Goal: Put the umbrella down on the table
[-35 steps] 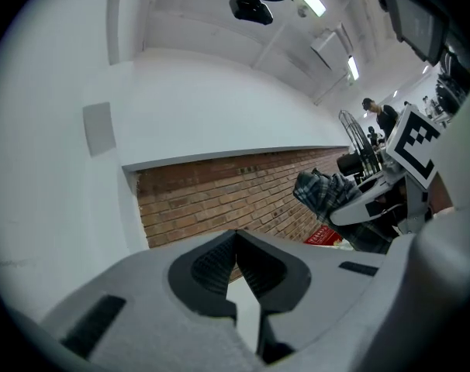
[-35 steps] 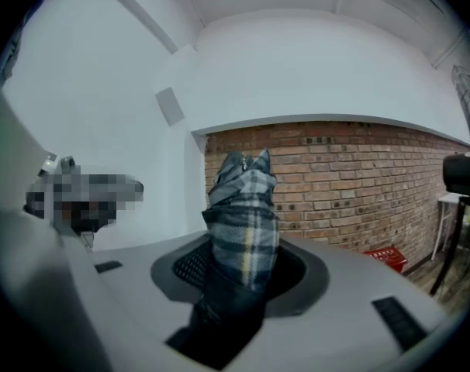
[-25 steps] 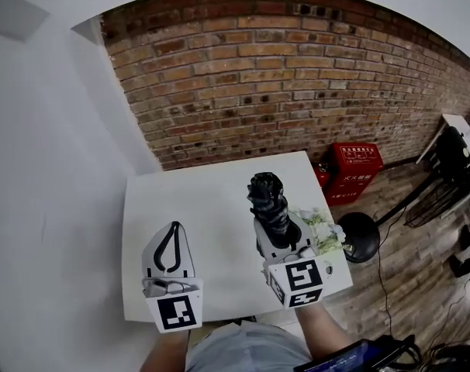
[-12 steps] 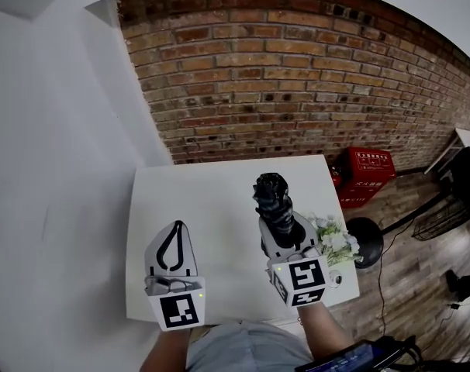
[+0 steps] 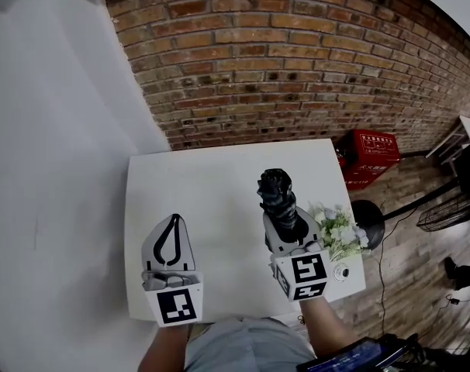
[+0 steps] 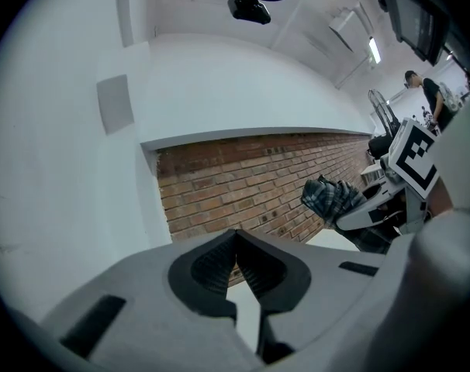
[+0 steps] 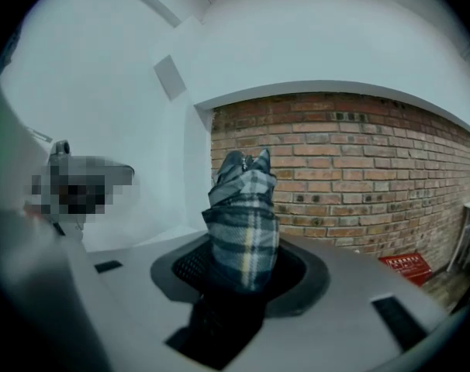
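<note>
Our right gripper's (image 5: 284,231) jaws are clamped on the folded plaid umbrella (image 5: 276,198), whose bundled fabric sticks out past them toward 12 o'clock. Our left gripper (image 5: 172,235), at 9 o'clock from the right one, has its jaws pressed together at the tips with nothing between them. Both hover over the near part of the white table (image 5: 212,177); we cannot tell whether the umbrella touches it. Flowers (image 5: 340,231) lie at 3 o'clock of the umbrella, by the table's right edge.

Creased matt cloth is being shown by the folded grey plaid umbrella (image 7: 243,215); smooth matt finish by the white rectangular table (image 5: 212,192).
</note>
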`<act>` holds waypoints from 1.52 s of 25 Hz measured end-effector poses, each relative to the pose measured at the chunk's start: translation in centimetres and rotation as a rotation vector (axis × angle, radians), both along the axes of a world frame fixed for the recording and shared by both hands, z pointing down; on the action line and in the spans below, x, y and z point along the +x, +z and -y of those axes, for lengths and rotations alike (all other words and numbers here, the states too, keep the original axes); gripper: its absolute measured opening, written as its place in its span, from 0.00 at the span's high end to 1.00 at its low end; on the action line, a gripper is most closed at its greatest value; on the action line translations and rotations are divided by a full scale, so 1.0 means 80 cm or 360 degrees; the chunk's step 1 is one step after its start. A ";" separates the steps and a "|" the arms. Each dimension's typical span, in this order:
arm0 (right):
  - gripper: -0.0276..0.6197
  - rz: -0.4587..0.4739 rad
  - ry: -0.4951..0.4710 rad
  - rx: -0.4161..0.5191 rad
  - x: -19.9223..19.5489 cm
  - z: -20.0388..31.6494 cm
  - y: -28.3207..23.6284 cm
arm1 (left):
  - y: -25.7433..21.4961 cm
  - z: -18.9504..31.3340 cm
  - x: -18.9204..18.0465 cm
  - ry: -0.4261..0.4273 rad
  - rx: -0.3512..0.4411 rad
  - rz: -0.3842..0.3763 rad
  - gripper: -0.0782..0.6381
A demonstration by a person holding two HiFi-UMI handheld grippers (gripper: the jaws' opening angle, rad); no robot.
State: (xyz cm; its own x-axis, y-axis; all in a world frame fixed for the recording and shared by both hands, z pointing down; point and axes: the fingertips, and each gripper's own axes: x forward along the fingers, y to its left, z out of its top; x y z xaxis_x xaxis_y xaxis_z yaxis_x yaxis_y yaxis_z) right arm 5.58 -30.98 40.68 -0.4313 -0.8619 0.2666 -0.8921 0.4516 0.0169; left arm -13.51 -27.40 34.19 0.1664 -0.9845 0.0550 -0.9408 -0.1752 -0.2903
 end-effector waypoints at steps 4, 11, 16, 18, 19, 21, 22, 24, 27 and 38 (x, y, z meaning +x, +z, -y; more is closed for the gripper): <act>0.70 -0.0018 0.0027 -0.0056 0.002 0.009 0.023 | 0.013 0.011 -0.007 0.0005 -0.0032 0.0005 0.89; 0.70 -0.0075 0.0052 -0.0161 0.002 0.021 0.068 | 0.042 0.027 -0.014 0.0013 -0.0111 0.0009 0.89; 0.70 -0.0092 0.0070 -0.0249 0.000 0.028 0.103 | 0.064 0.041 -0.022 0.0007 -0.0173 -0.0012 0.89; 0.70 -0.0098 0.0076 -0.0277 0.000 0.029 0.114 | 0.072 0.046 -0.023 0.0007 -0.0198 -0.0016 0.89; 0.70 -0.0103 0.0079 -0.0288 0.000 0.030 0.119 | 0.075 0.048 -0.024 0.0009 -0.0212 -0.0012 0.89; 0.70 -0.0112 0.0087 -0.0311 0.002 0.031 0.128 | 0.080 0.053 -0.024 0.0016 -0.0231 -0.0002 0.89; 0.70 -0.0115 0.0092 -0.0325 0.002 0.032 0.133 | 0.083 0.055 -0.024 0.0019 -0.0237 0.0000 0.89; 0.70 -0.0120 0.0101 -0.0350 0.001 0.032 0.143 | 0.089 0.059 -0.026 0.0024 -0.0253 -0.0004 0.89; 0.70 -0.0127 0.0112 -0.0379 -0.002 0.033 0.157 | 0.100 0.065 -0.031 0.0032 -0.0278 -0.0013 0.89; 0.69 -0.0142 0.0154 -0.0447 -0.003 0.032 0.184 | 0.120 0.077 -0.035 0.0077 -0.0321 -0.0015 0.89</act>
State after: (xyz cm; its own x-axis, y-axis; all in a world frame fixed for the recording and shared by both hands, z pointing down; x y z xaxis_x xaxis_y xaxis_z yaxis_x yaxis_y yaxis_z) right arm 5.32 -33.57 55.42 -0.3152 -0.7851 0.5332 -0.9317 0.3628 -0.0166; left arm -16.29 -33.57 43.82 0.2149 -0.9446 0.2483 -0.9323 -0.2741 -0.2358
